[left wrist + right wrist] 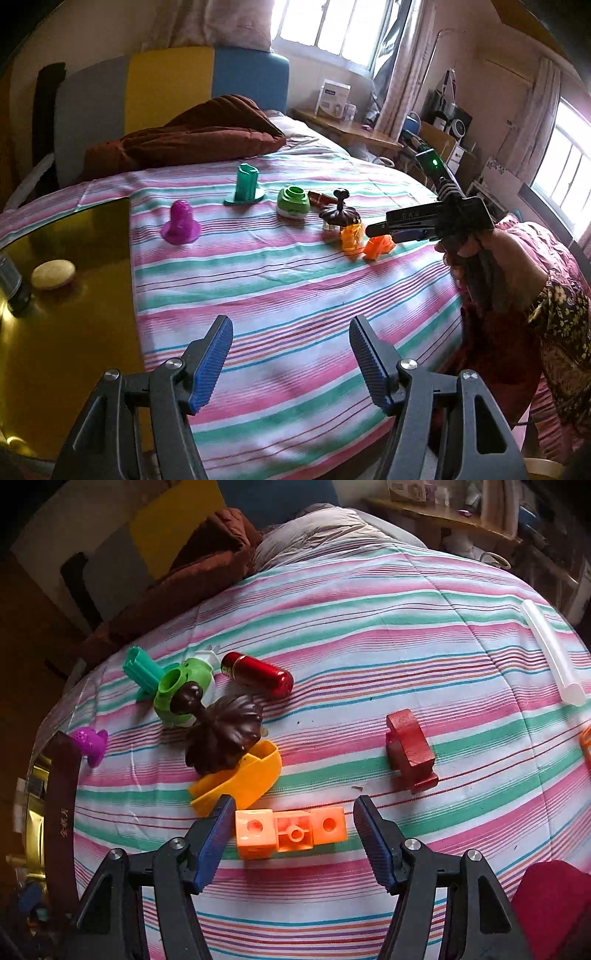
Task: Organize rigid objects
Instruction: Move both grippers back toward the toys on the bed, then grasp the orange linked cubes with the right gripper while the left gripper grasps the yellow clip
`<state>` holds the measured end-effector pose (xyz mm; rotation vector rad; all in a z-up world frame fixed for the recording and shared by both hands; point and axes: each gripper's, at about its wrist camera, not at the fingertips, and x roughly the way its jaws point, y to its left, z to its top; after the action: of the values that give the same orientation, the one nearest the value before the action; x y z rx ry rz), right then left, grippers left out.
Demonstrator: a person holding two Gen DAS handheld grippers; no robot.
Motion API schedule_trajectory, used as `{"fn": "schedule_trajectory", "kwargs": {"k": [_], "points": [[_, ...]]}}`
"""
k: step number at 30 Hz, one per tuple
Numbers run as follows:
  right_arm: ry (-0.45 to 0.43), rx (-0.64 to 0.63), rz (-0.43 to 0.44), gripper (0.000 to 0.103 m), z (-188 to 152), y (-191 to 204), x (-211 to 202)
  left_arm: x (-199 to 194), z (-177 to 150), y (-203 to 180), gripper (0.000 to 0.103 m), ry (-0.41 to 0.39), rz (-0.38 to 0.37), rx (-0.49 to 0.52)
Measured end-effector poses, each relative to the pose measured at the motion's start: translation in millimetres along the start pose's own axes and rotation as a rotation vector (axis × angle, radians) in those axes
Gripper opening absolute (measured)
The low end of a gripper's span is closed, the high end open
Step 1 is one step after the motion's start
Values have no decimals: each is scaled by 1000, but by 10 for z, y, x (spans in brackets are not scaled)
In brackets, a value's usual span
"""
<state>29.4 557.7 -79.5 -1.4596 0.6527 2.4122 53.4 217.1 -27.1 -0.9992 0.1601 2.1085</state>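
Orange linked cubes (291, 832) lie on the striped bedspread (369, 627), directly between the spread fingers of the right gripper (293, 843), whose blue pads (218, 834) stand apart on either side of the block without clamping it; the left pad sits just beside the block's end, and whether it touches cannot be told. Just behind the cubes a yellow-orange curved shell (243, 779) rests against a dark brown ribbed piece with a knob (221, 731), which leans onto a green round toy (184, 686). Crowded behind these are a teal fluted post (142, 668) and a shiny red capsule (258, 674), while a purple bell-shaped piece (90, 744) lies farther left near the bed's edge. To the right, well apart from the cubes, sits a dark red wooden block (408, 749), and a pale translucent tube (552, 651) lies near the far right edge. In the left wrist view the left gripper (291, 354) hovers over bare bedspread with its fingers wide apart and nothing between them; the right gripper (384, 230) appears there low over the orange pieces (376, 245), with the purple bell-shaped piece (181, 227) and the teal fluted post (245, 184) upright farther left. A brown quilt (192, 136) is bunched at the headboard.
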Motion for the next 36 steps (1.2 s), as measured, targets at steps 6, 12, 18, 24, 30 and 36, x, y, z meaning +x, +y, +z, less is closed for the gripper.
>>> {"fn": "schedule_trajectory", "kwargs": {"k": [6, 12, 18, 24, 30, 36], "points": [[35, 13, 10, 63, -6, -13, 86, 176, 140, -91, 67, 19, -13, 13], [17, 63, 11, 63, 4, -91, 73, 401, 292, -233, 67, 35, -24, 30], [-37, 204, -27, 63, 8, -351, -13, 747, 459, -351, 67, 59, -37, 37], [-11, 237, -19, 63, -13, -381, 49, 1383, 631, -471, 67, 129, -101, 12], [-10, 246, -25, 63, -1, -364, 77, 1905, 701, -585, 65, 196, -134, -9], [-8, 249, -20, 63, 24, -335, 91, 2073, 807, -709, 58, 164, -189, 11]]}}
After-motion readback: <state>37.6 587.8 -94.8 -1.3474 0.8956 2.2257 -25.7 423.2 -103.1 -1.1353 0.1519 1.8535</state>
